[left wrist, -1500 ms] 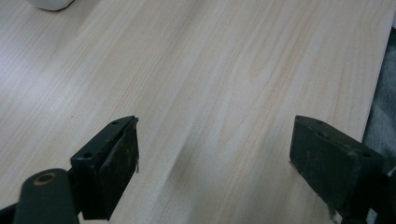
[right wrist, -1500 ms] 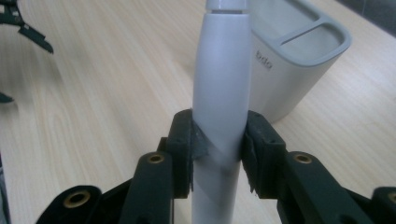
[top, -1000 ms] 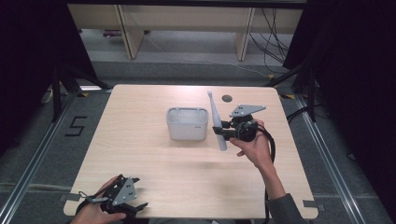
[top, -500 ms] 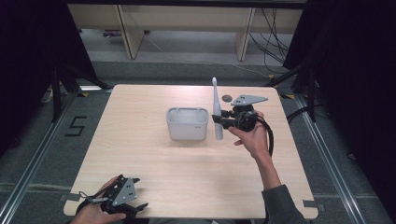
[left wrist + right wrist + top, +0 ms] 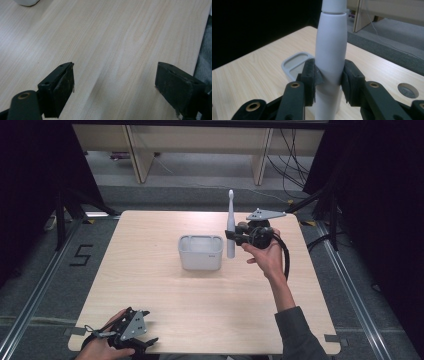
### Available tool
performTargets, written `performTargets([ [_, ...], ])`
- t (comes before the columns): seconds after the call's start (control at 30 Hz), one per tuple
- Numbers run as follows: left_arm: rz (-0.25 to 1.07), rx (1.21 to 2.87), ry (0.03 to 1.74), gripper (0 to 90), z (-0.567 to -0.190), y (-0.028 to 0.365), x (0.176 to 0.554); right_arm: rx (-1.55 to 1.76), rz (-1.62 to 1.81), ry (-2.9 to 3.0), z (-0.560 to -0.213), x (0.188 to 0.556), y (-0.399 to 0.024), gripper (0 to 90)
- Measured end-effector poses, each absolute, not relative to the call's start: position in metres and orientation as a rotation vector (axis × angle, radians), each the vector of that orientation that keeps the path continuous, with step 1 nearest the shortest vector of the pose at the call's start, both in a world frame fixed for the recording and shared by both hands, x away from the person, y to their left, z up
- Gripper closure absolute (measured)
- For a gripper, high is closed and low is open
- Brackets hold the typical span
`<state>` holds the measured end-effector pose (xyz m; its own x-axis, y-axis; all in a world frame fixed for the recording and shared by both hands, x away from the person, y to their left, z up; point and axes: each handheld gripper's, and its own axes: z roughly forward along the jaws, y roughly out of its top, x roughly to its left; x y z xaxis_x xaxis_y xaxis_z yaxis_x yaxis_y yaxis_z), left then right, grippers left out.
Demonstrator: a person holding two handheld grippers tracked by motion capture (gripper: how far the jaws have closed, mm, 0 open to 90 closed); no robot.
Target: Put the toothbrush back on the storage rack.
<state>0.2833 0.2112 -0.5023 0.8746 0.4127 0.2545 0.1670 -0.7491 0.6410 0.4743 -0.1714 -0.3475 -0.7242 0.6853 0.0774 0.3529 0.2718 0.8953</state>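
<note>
1. The right hand-held gripper [image 5: 235, 236] is pinching a white electric toothbrush [image 5: 231, 227] around the thick part of its handle. In the right gripper view both pads press on the handle [image 5: 331, 50], one on each side.
2. The toothbrush stands upright, brush head on top, and it's up off the bench [image 5: 165, 300], just beside the right side of the grey bin [image 5: 200, 252] without touching it.
3. The bin sits around the middle of the bench, open top facing up.
4. The left hand-held gripper [image 5: 137, 330] is down at the near left edge of the bench, well apart from the bin. Its jaws are spread wide with nothing but bare wood [image 5: 112, 50] between them.
5. The person's right hand [image 5: 267, 257] wraps the gripper body from below, with the cable looping past the wrist.
</note>
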Motion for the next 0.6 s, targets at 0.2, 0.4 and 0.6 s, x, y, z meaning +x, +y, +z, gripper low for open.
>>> performTargets([
  [0.2, 0.514, 2.413, 0.42, 15.4, -0.502, 0.211, 0.284, 0.954, 1.452, 2.216, -0.343, 0.478, -0.165, 66.8],
  [0.4, 0.491, 2.421, 0.41, 15.4, -0.501, 0.212, 0.284, 0.939, 1.441, 2.192, -0.338, 0.488, -0.157, 66.8],
  [0.6, 0.5, 2.413, 0.41, 15.4, -0.502, 0.211, 0.283, 0.939, 1.464, 2.177, -0.337, 0.493, -0.149, 66.8],
])
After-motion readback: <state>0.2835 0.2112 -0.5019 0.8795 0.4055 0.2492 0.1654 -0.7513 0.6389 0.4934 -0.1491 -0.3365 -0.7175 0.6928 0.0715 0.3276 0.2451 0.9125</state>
